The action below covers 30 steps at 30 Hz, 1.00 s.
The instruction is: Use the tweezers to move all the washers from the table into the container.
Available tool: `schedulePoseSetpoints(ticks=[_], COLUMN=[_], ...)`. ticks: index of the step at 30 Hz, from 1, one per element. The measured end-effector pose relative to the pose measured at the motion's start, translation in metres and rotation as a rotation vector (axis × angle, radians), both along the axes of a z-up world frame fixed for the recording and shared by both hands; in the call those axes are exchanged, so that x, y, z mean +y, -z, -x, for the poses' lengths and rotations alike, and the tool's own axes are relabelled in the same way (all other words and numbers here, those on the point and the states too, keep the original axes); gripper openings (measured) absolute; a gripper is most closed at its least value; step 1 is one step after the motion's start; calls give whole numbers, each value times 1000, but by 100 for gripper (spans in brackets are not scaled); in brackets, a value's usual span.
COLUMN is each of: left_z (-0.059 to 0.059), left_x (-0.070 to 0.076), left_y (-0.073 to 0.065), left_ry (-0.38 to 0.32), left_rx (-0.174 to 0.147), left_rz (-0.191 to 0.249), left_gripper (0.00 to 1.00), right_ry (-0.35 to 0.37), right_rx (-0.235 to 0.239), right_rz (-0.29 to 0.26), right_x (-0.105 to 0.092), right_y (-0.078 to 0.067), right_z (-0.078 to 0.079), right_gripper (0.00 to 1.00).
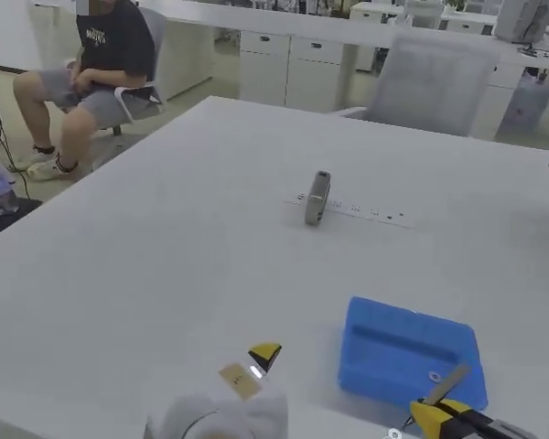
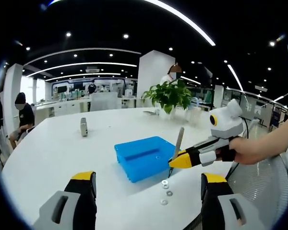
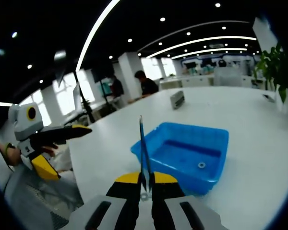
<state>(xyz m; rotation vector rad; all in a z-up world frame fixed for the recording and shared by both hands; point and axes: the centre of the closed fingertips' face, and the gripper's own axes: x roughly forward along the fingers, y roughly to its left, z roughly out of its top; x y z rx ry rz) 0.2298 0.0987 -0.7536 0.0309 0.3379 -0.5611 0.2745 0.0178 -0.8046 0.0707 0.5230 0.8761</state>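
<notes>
- Head view: white table w/ blue container near its btm-right edge; one binned washer lies on the container floor, near the front wall.
- Right gripper: btm right of head view, just beside the container's near wall; tweezers project from it over the container's near corner.
- Right gripper view: jaws pressed together, clamped on the tweezers; shaft runs fwd along the jaw axis, toward the container; binned washer visible beyond it, right of ctr.
- Left gripper: jaws spread wide, nothing between them (left gripper view); in head view it sits at btm ctr, apart from the container's left wall.
- Loose washers: three, on the bare table in a short row just off the container's near corner; they lie directly under the right gripper's yellow tips.
- Contact btwn tweezers and loose washers: cannot tell (tip too small in left gripper view).
- Grey block: upright at mid-table, well apart from the container.
- Background: seated person at far left beyond the table; grey chair at the far table edge; potted plant on the table's far side.
</notes>
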Motion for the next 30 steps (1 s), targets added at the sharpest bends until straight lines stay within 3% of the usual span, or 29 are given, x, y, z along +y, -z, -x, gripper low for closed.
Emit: schedulePoseSetpoints(ticks=[4,8,11,17,19,21,26,28,30], left_z=[1,0,0,1,1,1,1,1,1], left_x=[-3,-1,-1,0,0,0,-1,-1,-1], left_y=[-12,-9,-8,-8,-7,-8,-8,-7,-8], left_ry=[10,-2,-3,-3,-2,-3,-1,0,1], left_rx=[-45,-29,-32,-28,-29,-31,-32,-31,-32], left_rz=[51,55,34,29,22,20,19,14,13], left_gripper=[95,94,94,93,93,93,93,92,92], right_ry=[-29,-69,-83,-81,-91,-113,-154,-145,-122], right_rx=[-1,-22,-41,-49,-67,-110,-142,-134,-90], right_rz=[10,58,89,88,111,175,215,205,161], right_x=[7,13,11,9,8,6,11,10,8], right_y=[7,13,18,20,20,22,22,22,22], right_z=[3,7,4,3,4,4,10,10,8], right_gripper=[4,5,5,5,5,4,3,3,2])
